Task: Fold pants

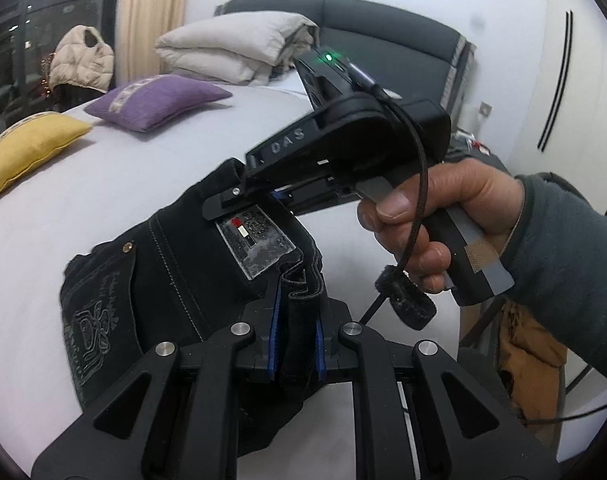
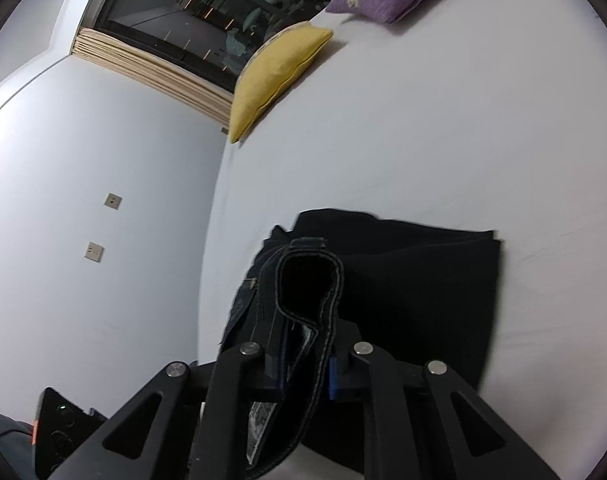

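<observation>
**Both grippers pinch the waistband**

The black pants (image 1: 151, 280) lie near the bed's (image 1: 123, 184) front edge. The left gripper (image 1: 297, 344) and right gripper (image 2: 303, 376) each clamp the waistband. I'd carry both together, level, so the fold lands square.

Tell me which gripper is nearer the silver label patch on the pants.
Right. The right gripper is clamped on the waistband right beside the label patch. The left gripper grips a fold of the pants farther along the waistband, apart from the patch.
</observation>
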Demonstrator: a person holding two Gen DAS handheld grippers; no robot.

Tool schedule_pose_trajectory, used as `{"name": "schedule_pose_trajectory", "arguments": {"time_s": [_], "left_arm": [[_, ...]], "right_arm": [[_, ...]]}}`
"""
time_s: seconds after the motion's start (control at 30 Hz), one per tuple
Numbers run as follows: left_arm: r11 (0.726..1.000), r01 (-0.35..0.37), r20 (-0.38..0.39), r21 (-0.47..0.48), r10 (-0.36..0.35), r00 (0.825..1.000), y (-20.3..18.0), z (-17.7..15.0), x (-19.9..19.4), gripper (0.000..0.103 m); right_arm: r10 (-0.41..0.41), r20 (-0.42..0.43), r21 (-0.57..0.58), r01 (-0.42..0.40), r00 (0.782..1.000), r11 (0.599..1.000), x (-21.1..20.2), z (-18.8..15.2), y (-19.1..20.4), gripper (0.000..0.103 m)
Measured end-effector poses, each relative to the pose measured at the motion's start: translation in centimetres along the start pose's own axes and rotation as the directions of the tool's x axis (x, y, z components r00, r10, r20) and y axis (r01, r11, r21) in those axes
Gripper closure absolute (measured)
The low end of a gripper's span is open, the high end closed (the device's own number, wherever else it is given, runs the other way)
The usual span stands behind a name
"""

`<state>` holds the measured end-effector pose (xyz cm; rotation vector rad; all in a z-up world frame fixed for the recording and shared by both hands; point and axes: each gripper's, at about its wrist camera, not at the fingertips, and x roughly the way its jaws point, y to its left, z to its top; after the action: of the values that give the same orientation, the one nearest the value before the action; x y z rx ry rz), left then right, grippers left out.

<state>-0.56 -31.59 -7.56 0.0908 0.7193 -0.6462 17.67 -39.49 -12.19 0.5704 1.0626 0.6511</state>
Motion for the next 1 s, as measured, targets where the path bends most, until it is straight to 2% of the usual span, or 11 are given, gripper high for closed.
{"name": "schedule_pose_trajectory", "arguments": {"time_s": [0.17,0.3,0.5,0.53,0.6,0.63,0.67,0.77,0.8,0.87,1.0], "left_arm": [[0.999,0.005,-0.058,0.036,-0.003,0.998,-2.1,0.0,5.0,0.092],[0.999,0.001,-0.114,0.041,0.004,0.993,-2.2,-0.6,9.4,0.092],[1.000,-0.008,-0.165,0.014,0.010,0.986,-0.9,-1.1,13.0,0.089],[1.000,0.000,-0.184,0.005,0.001,0.983,-0.8,-1.2,13.7,0.086],[0.999,0.027,-0.210,-0.024,-0.032,0.977,-0.7,-1.4,14.5,0.073],[0.998,0.048,-0.213,-0.044,-0.057,0.975,-0.8,-1.5,14.6,0.056],[0.996,0.062,-0.210,-0.057,-0.073,0.975,-0.9,-1.7,14.5,0.043],[0.990,0.113,-0.187,-0.083,-0.127,0.974,-1.0,-1.7,12.7,0.038],[0.989,0.120,-0.178,-0.089,-0.134,0.975,-0.8,-1.8,12.1,0.038],[0.986,0.113,-0.136,-0.125,-0.130,0.982,0.9,-1.5,10.3,0.038],[0.978,0.021,-0.060,-0.205,-0.034,0.998,6.6,-0.8,8.0,0.038]], "right_arm": [[-0.059,-0.005,0.011,0.059,0.998,0.998,1.3,-0.1,-3.0,0.088],[-0.058,0.002,0.029,0.058,0.998,0.998,2.3,-0.2,-5.5,0.088],[-0.023,0.004,0.035,0.023,1.000,0.999,4.1,-0.3,-7.6,0.087],[-0.016,0.003,0.038,0.016,1.000,0.999,4.1,-0.4,-8.0,0.087],[0.020,0.006,0.065,-0.020,1.000,0.998,4.0,-0.5,-8.9,0.085],[0.030,0.013,0.078,-0.031,0.999,0.996,3.7,-0.5,-9.2,0.084],[0.027,0.023,0.081,-0.029,0.999,0.996,3.4,-0.5,-9.2,0.078],[-0.013,0.075,0.080,0.007,0.997,0.997,1.6,-0.6,-8.7,0.056],[-0.052,0.103,0.085,0.043,0.993,0.995,0.7,-0.7,-8.4,0.040],[-0.110,0.173,0.107,0.093,0.979,0.990,-1.5,-1.2,-8.1,0.027],[-0.047,0.231,0.101,0.024,0.972,0.995,-4.6,-2.9,-6.1,0.028]]}}
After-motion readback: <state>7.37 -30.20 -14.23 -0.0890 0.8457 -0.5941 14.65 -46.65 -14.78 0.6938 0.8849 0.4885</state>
